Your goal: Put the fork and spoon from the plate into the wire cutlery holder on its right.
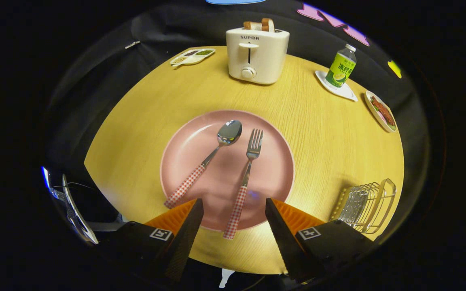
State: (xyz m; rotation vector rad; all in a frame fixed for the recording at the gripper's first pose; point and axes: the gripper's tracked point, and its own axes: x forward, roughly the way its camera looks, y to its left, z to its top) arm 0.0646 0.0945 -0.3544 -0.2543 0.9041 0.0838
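fork (245, 182) and spoon (208, 159) flat on plate (275, 141): light, stiff, slick steel. grab the checked handles. gripper (233, 208) spread wide, empty, fork handle between fingers.

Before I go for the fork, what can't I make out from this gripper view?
- Wire cutlery holder: near corner hidden behind the open claw's right finger.
- Spoon: handle tip meets the left finger; contact unclear.
- Divided dish beside the toaster: contents too small.
- Fork: whole, between the fingers.
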